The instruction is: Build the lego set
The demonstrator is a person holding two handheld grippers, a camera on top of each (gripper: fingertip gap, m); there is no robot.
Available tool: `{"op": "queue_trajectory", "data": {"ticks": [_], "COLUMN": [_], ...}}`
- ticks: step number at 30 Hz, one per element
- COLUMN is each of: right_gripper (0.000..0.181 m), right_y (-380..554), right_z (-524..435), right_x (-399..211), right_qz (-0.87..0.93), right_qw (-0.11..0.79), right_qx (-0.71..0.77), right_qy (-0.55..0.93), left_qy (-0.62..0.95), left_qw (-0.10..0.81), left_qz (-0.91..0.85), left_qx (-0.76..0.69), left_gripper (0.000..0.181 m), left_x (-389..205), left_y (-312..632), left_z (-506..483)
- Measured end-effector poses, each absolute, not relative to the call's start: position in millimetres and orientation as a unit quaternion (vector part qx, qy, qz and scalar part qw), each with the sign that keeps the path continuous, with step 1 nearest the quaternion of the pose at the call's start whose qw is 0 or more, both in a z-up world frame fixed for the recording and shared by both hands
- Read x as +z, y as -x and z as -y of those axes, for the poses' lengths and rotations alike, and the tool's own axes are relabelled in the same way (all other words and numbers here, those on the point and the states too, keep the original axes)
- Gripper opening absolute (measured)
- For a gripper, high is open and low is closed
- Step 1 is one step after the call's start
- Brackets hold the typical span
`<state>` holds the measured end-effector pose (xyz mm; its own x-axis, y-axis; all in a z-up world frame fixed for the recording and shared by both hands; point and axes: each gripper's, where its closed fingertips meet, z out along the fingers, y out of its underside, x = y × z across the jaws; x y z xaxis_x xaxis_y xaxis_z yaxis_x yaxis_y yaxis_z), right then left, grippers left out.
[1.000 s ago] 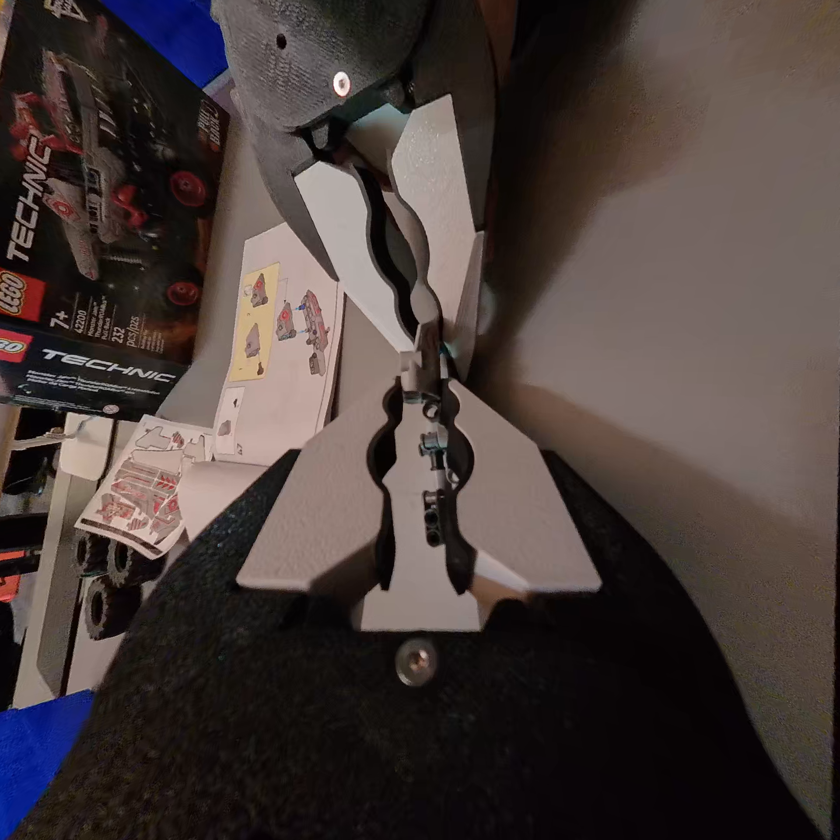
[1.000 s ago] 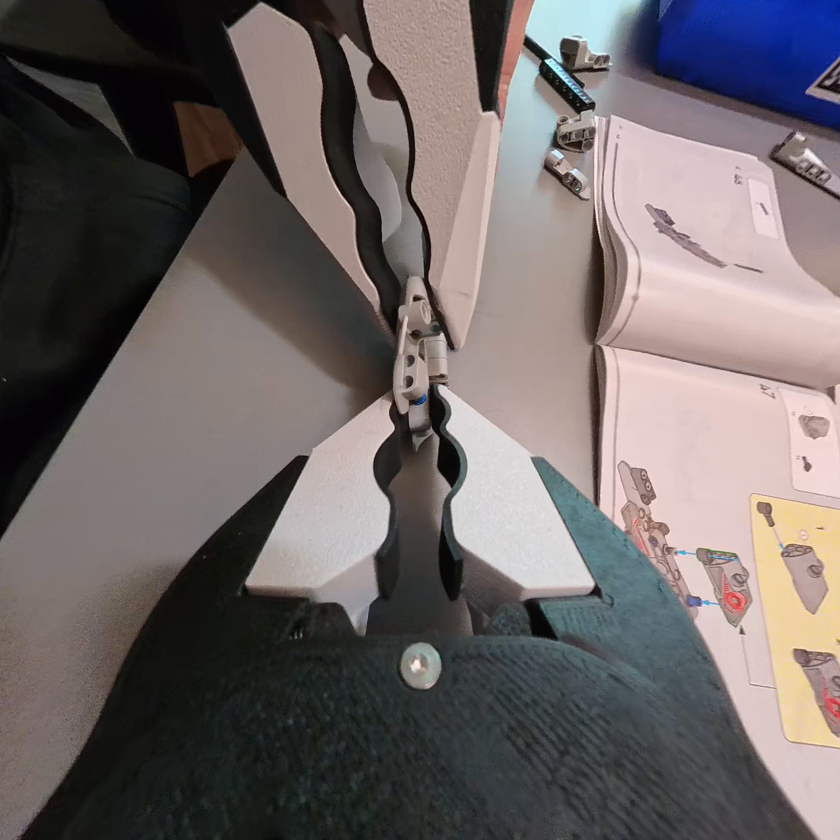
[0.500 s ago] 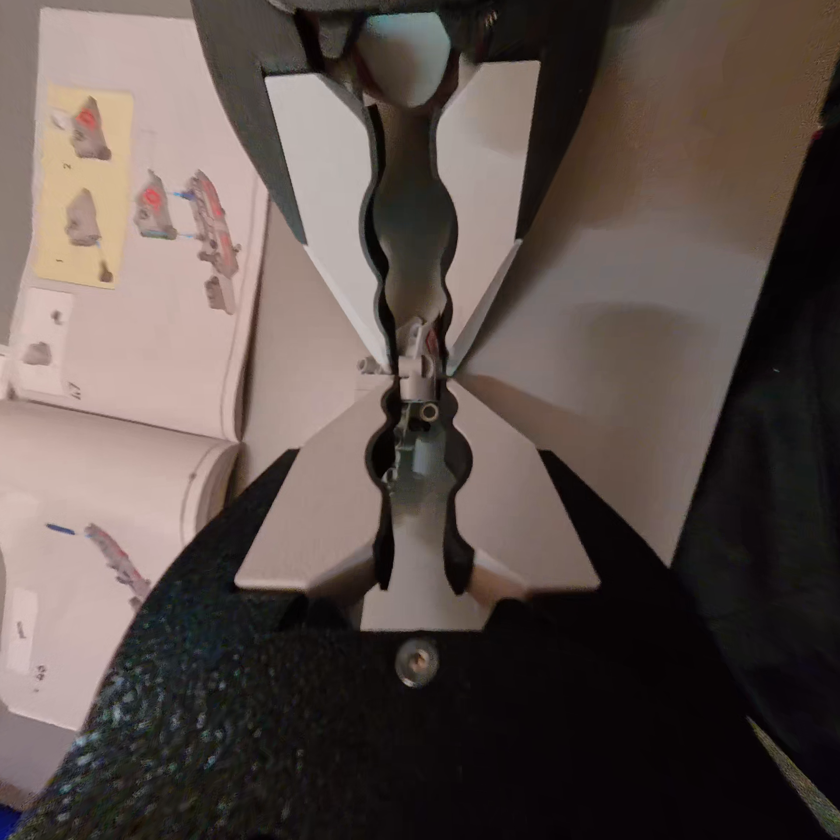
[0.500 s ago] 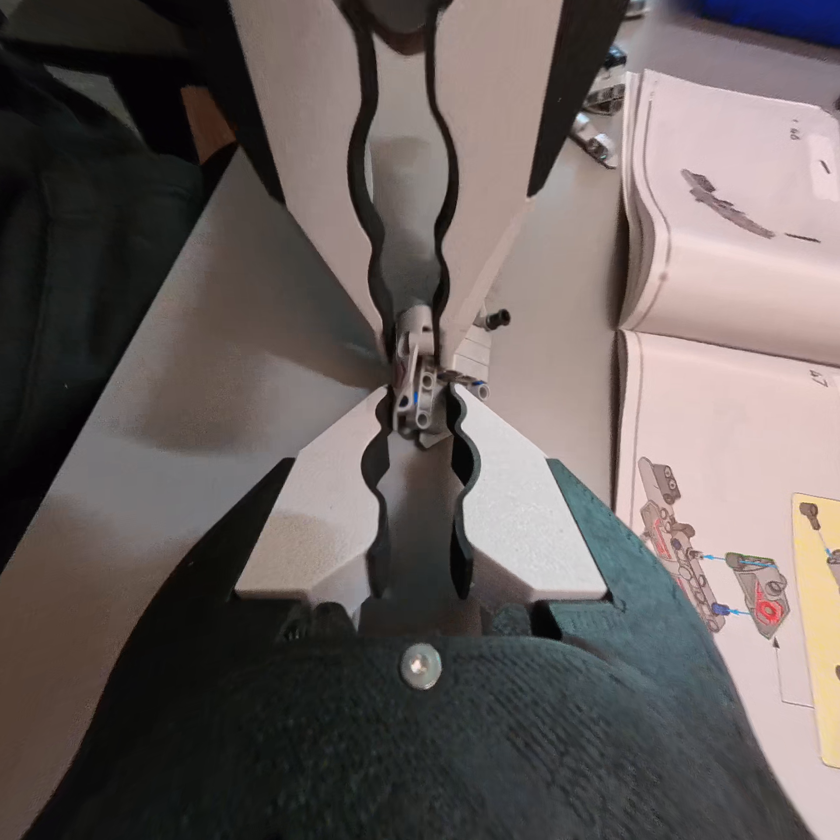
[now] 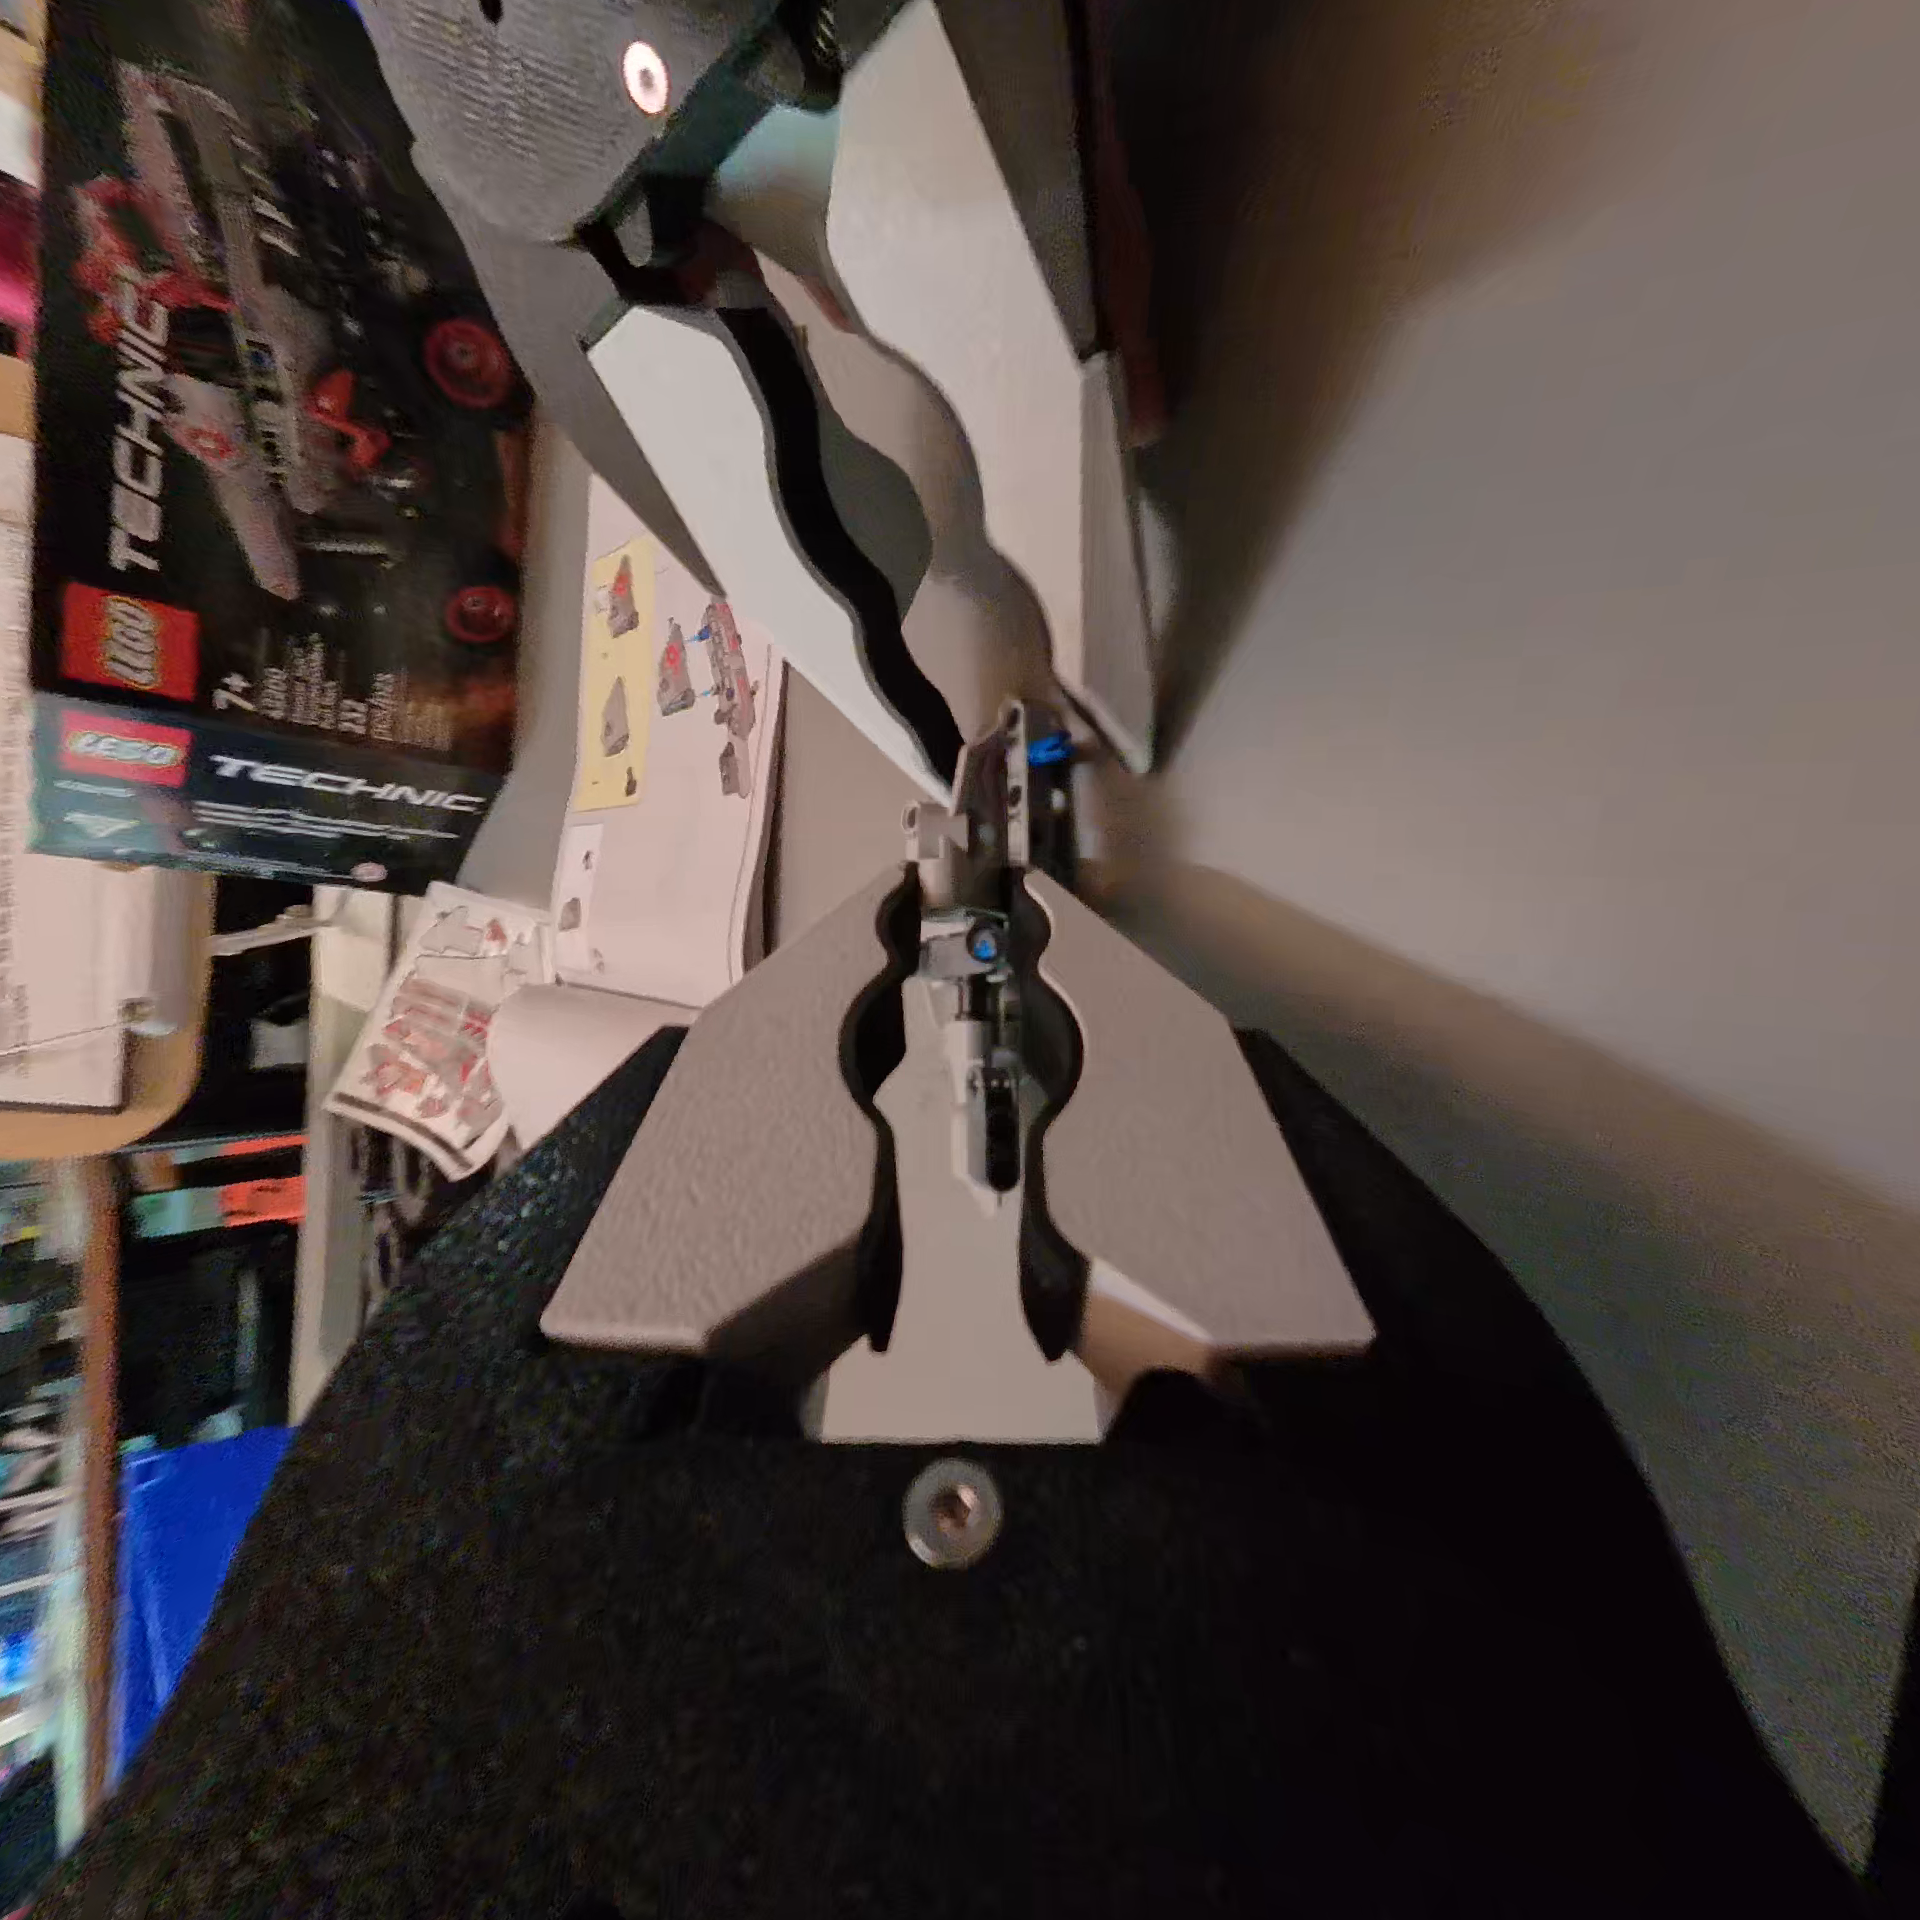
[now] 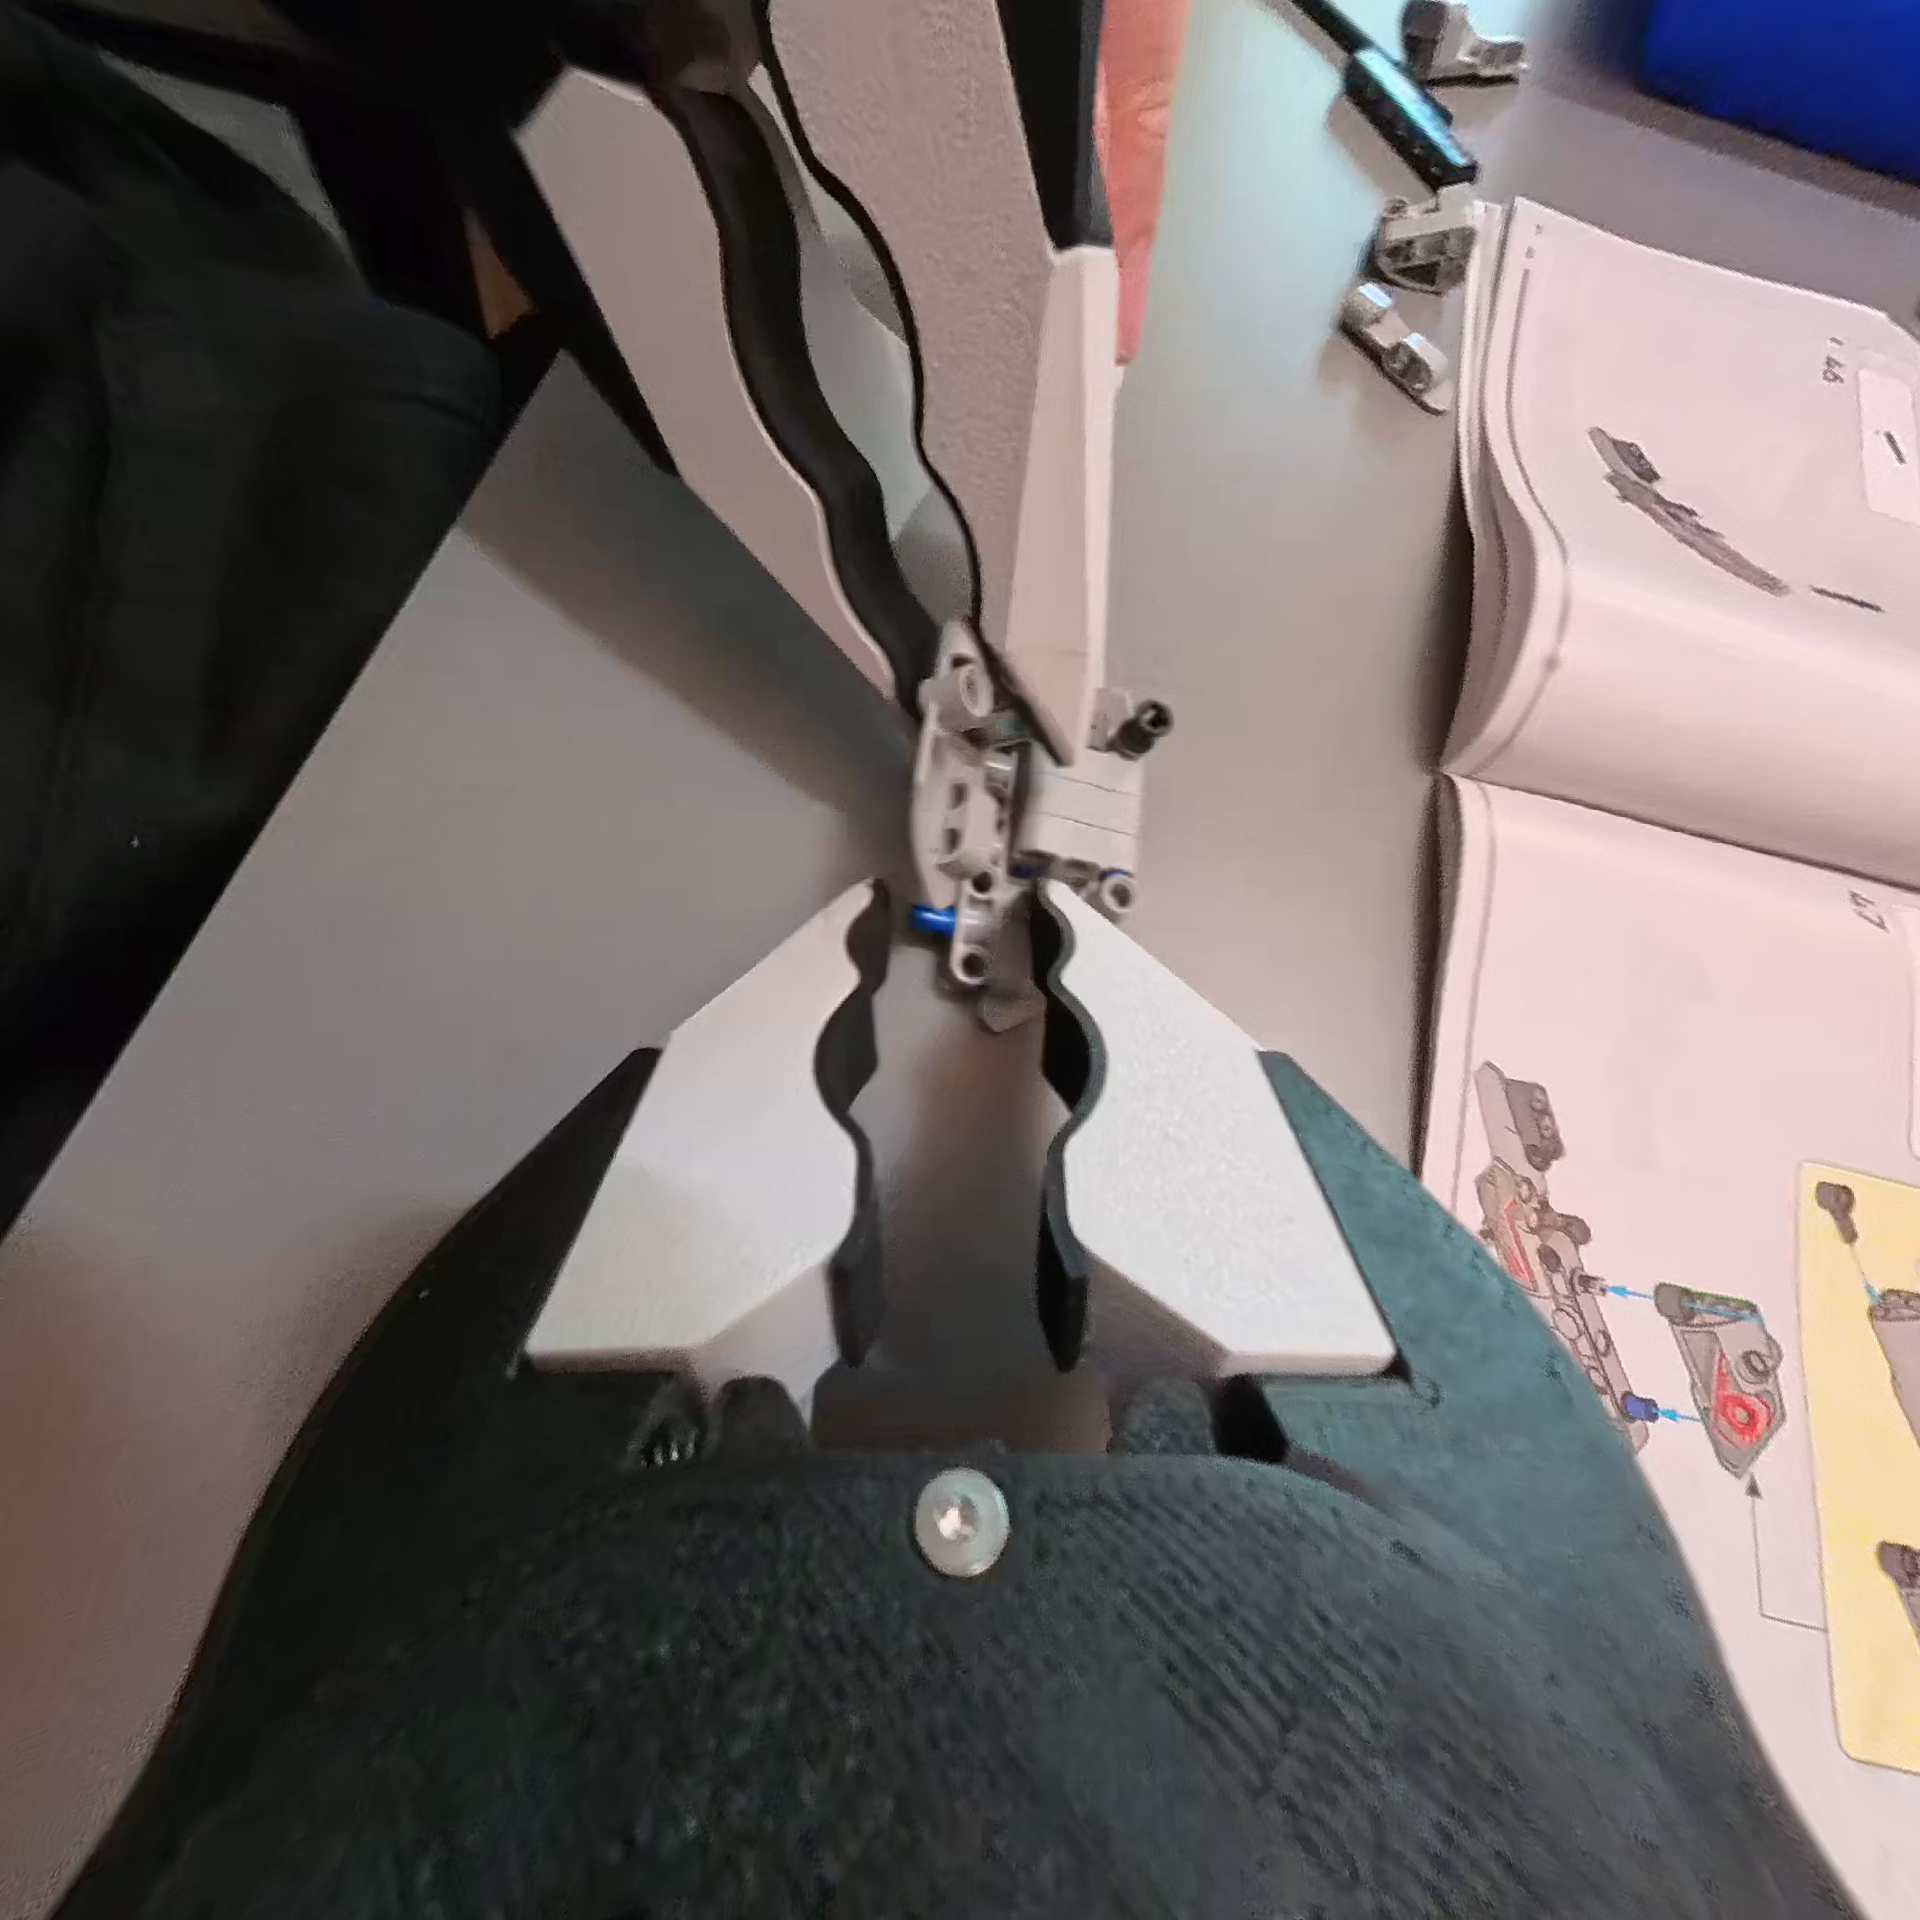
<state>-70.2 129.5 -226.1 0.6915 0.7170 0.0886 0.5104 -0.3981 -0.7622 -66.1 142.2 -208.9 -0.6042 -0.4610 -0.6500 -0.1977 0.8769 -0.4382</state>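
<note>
A small grey Lego assembly (image 6: 966, 810) with blue pins is held in the air between both grippers, above the grey table (image 6: 582, 790). My right gripper (image 6: 961, 914) is shut on its lower end. My left gripper (image 5: 968, 888) is shut on its other end, where a grey and black beam (image 5: 987, 1049) runs back between the fingers. In the right wrist view the left gripper (image 6: 987, 675) comes in from the top. In the left wrist view the right gripper (image 5: 1003, 748) comes in from the top left. The two grippers meet tip to tip.
The open instruction booklet (image 6: 1662, 935) lies right of the grippers and also shows in the left wrist view (image 5: 675, 727). The Lego box (image 5: 270, 416) and a sticker sheet (image 5: 436, 1039) lie beyond it. Loose grey pieces (image 6: 1397, 348) and a black beam (image 6: 1392, 104) lie at the back. The table's edge runs along the left (image 6: 312, 727). My two grippers' fingertips are within a few centimetres of each other.
Half a second ago the grippers faced each other in a straight line. Both have since twisted, so the other gripper now comes in at a slant, and the assembly has turned with them.
</note>
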Motion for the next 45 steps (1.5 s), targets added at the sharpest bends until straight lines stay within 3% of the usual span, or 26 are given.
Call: {"op": "queue_trajectory", "data": {"ticks": [1,10,16,26,28,30,32,38,40,45], "right_gripper": [0.035,0.049,0.076,0.050,0.034,0.035,0.016,0.030,0.008,0.007], "right_y": [73.4,55.5,56.3,48.5,53.4,66.2,72.0,74.5,77.7,81.0], "right_z": [-125.8,-118.7,-124.5,-119.9,-113.5,-105.3,-100.9,-105.1,-105.3,-105.4], "right_x": [-225.6,-202.6,-229.4,-210.9,-193.6,-180.0,-175.8,-191.8,-189.0,-198.1], "right_qz": [0.386,0.402,0.380,0.272,0.190,0.114,0.074,0.078,0.105,0.157], "right_qw": [0.405,0.469,0.373,0.407,0.430,0.431,0.420,0.415,0.427,0.425], "right_qx": [0.131,0.147,0.176,0.173,0.256,0.380,0.440,0.384,0.366,0.298], "right_qy": [0.819,0.772,0.828,0.854,0.845,0.810,0.790,0.821,0.820,0.840], "left_qy": [0.176,0.104,0.068,0.067,0.056,0.048,0.042,0.022,0.023,0.040], "left_qw": [0.415,0.513,0.572,0.618,0.637,0.651,0.663,0.676,0.674,0.636], "left_qz": [-0.879,-0.850,-0.817,-0.784,-0.769,-0.757,-0.747,-0.736,-0.738,-0.770], "left_qx": [-0.153,-0.063,0.013,-0.001,0.009,0.019,0.017,0.016,0.020,-0.002], "left_gripper": [0.014,0.014,0.013,0.013,0.013,0.013,0.013,0.013,0.013,0.014], "left_x": [-212.0,-218.9,-216.3,-204.9,-198.1,-193.4,-188.1,-181.9,-183.7,-198.3], "left_y": [68.1,72.4,68.2,70.6,70.6,68.9,67.6,67.1,68.2,72.6], "left_z": [-141.0,-128.9,-133.2,-125.0,-123.4,-124.2,-123.2,-117.8,-118.8,-119.1]}}
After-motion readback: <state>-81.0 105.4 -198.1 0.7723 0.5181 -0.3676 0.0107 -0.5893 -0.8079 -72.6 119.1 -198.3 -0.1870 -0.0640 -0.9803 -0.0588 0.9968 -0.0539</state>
